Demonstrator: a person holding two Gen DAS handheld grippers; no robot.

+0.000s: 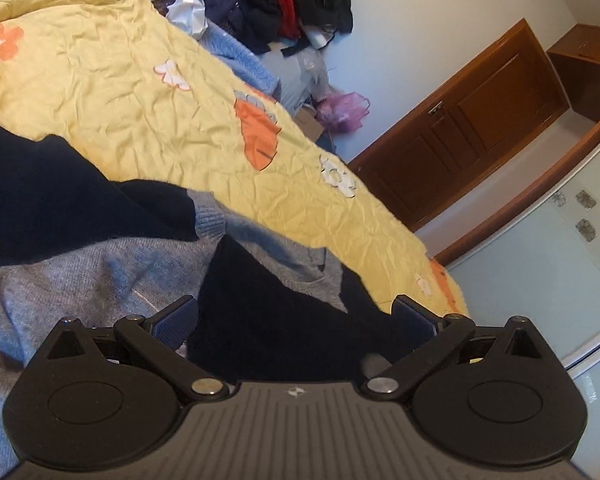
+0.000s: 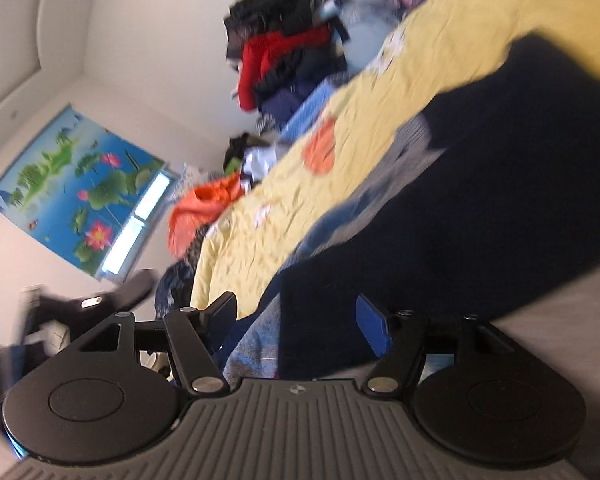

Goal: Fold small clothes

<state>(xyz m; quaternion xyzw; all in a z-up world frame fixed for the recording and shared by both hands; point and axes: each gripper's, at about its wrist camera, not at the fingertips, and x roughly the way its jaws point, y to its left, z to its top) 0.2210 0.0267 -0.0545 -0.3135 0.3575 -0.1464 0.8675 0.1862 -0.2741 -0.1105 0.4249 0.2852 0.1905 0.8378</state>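
Navy-and-grey sweater (image 1: 112, 264) is lying on yellow bedspread (image 1: 120, 92); left gripper (image 1: 296, 320) and right gripper (image 2: 300, 320) are hovering, fingers spread.

Between the black left tongs (image 1: 296, 320) lies a navy-and-grey knit sweater (image 1: 100, 280). Ahead of them spreads a pale yellow quilt (image 1: 112, 92) printed with orange and white flowers. Beyond it sits a clothes pile (image 1: 276, 0) of red, black and navy. To the right stands a brown wooden door (image 1: 460, 132). Left of the right tongs (image 2: 300, 320), with blue pads, hangs a blue lotus poster (image 2: 76, 192).
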